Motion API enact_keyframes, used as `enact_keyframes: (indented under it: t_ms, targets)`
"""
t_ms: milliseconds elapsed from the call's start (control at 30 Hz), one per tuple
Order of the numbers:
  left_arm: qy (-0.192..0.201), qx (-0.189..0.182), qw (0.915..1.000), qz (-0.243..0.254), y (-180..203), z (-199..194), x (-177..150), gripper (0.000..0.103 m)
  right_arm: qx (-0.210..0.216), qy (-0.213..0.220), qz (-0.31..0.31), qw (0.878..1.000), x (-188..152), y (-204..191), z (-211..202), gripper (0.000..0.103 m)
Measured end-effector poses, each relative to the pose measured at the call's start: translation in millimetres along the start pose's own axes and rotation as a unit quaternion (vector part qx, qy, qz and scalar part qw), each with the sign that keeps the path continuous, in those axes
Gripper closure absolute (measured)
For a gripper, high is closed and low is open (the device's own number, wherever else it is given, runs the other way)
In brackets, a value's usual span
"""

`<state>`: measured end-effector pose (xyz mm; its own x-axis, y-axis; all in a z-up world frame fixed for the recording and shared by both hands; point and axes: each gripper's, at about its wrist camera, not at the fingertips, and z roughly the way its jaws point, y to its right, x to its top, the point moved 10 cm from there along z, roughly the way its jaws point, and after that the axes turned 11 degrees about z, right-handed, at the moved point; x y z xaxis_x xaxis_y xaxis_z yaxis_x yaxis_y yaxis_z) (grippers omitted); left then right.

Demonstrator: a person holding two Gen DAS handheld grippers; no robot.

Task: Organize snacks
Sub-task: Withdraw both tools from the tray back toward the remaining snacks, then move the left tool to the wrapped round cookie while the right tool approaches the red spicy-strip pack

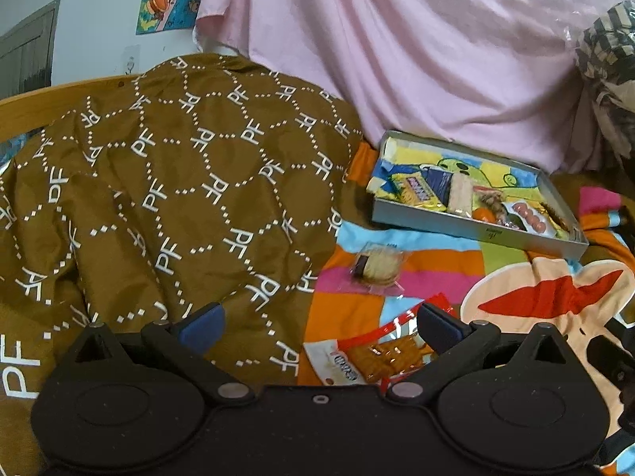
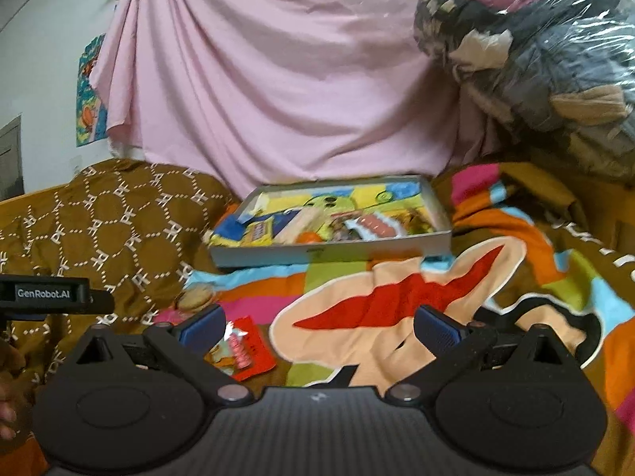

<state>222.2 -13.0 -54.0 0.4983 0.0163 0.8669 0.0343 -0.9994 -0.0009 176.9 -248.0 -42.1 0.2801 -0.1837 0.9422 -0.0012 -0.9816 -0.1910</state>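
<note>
Left wrist view first: my left gripper (image 1: 319,327) has its 2 blue-padded fingers (image 1: 202,327) spread wide with nothing between them, hovering low over the bed. Just beyond and partly under the right-hand finger lies a red-and-white cracker packet (image 1: 381,351), flat on the colourful cartoon blanket (image 1: 547,289). A little further out sits a clear-wrapped round biscuit pack (image 1: 377,267), apart from the red packet and close to the edge of the brown quilt (image 1: 178,182) printed with white letters, which is heaped on the left. Beyond that, toward the upper right, I see the shallow grey tray (image 1: 528,238) resting on the blanket, already holding several snacks: a yellow packet (image 1: 416,192), a pale wafer bar, something orange and a sausage pack crowded along its near side. From the right wrist view, my right gripper (image 2: 317,327) is likewise spread and empty, with the red packet (image 2: 248,351) just beside its left-hand finger and the biscuit pack (image 2: 196,299) past it. The tray (image 2: 333,252) sits straight ahead, well apart from the fingers. A pink sheet (image 2: 278,79) hangs behind it, and a plastic-wrapped bundle of fabric (image 2: 535,51) is at the upper right.
</note>
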Motion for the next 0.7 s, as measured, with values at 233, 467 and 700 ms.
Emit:
enact_keyframes:
  t_ms: [233,467,700]
  targets:
    - [-0.005,0.007,0.9999,0.008,-16,5,-8,0.001,0.008,-0.025,-0.021,0.999,-15,-12,10,0.0]
    - [-0.009,0.042,0.999,0.01,-38,17,-17,0.001,0.024,-0.05,-0.06,0.997,-32,-29,22,0.0]
    - [-0.009,0.071,0.9972,0.024,-45,29,-15,0.001,0.043,-0.08,-0.123,0.988,-54,-54,32,0.0]
